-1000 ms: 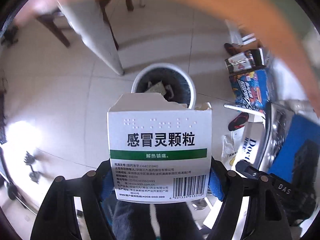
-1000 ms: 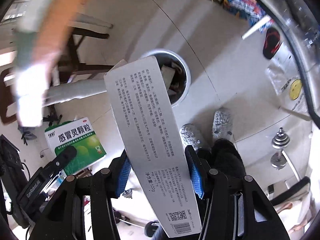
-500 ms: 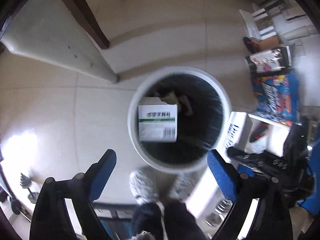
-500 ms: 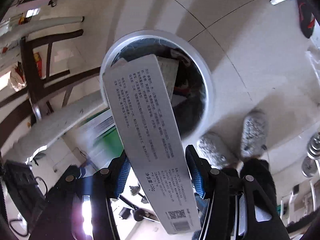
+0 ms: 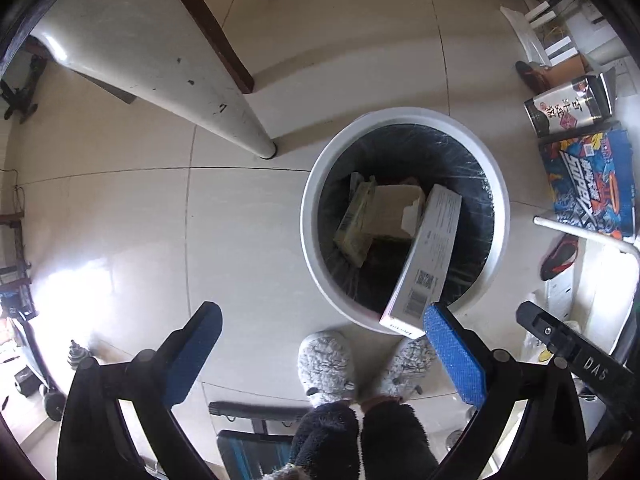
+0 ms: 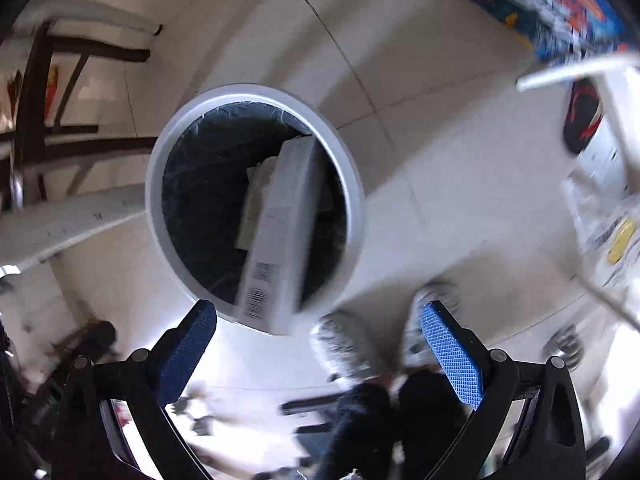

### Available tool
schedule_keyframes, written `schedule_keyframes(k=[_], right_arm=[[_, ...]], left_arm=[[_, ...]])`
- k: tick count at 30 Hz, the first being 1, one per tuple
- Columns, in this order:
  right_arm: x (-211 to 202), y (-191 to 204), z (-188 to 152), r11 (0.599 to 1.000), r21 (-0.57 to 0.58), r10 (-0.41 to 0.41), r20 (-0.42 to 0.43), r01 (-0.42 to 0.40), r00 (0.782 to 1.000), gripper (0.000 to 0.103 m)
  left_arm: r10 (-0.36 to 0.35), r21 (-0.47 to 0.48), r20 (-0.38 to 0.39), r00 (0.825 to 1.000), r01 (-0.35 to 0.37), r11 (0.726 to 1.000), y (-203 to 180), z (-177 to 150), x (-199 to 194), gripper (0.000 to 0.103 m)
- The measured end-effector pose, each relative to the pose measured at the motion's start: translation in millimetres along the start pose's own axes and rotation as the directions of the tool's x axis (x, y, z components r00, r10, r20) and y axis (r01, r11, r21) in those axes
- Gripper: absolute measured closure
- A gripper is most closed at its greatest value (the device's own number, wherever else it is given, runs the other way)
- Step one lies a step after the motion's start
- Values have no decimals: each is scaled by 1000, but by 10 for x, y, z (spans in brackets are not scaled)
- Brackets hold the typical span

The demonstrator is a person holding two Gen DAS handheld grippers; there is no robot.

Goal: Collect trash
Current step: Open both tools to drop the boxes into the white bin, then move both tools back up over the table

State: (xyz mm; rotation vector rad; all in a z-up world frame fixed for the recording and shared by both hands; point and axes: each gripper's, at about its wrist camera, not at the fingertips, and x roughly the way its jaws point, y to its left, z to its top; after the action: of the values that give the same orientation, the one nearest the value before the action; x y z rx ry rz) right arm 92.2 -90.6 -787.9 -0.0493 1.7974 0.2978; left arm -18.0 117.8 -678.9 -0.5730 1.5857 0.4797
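Observation:
A white round bin [image 5: 308, 216] with a black liner stands on the tiled floor below both grippers. Inside lie a small medicine box [image 5: 356, 220] on its side and a torn cardboard piece [image 5: 394, 210]. A long grey box [image 5: 430, 256] leans in the bin, its barcode end over the near rim. My left gripper [image 5: 320, 318] points down, its jaws opening, nothing between them. In the right wrist view the bin [image 6: 154, 200] and the long grey box [image 6: 280, 232] are blurred. My right gripper [image 6: 318, 312] has its jaws opening, pads clear of the box.
A person's grey fluffy slippers [image 5: 328, 364] stand just in front of the bin. A pale slanted leg [image 5: 160, 52] and a dark wooden leg [image 5: 208, 28] are behind it. A colourful box [image 5: 588, 184], a dark carton [image 5: 568, 108] and a white rack [image 5: 580, 232] crowd the right.
Both grippers have come down toward the bin. The left let go of the medicine box, which fell in. The right opened and let go of the long grey box, now in the bin.

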Motion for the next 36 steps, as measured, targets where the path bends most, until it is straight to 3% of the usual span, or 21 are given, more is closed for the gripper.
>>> schedule_keyframes(k=[5, 8, 16, 36], right_arm=[[-122, 121, -203, 980, -119, -147, 91, 157, 985, 0], [-247, 176, -303, 968, -162, -170, 127, 190, 977, 0], [-931, 318, -604, 960, -199, -159, 182, 194, 970, 0], [-3216, 603, -1785, 954, -240, -106, 280, 177, 954, 0]], left_arm=[[23, 9, 11, 1000, -23, 1000, 1, -140, -138, 0], [31, 21, 20, 999, -32, 999, 4, -237, -270, 0], [2, 13, 38, 999, -3, 1000, 54, -586, -844, 0], [-47, 47, 113, 992, 42, 998, 152, -1373, -2710, 0]])
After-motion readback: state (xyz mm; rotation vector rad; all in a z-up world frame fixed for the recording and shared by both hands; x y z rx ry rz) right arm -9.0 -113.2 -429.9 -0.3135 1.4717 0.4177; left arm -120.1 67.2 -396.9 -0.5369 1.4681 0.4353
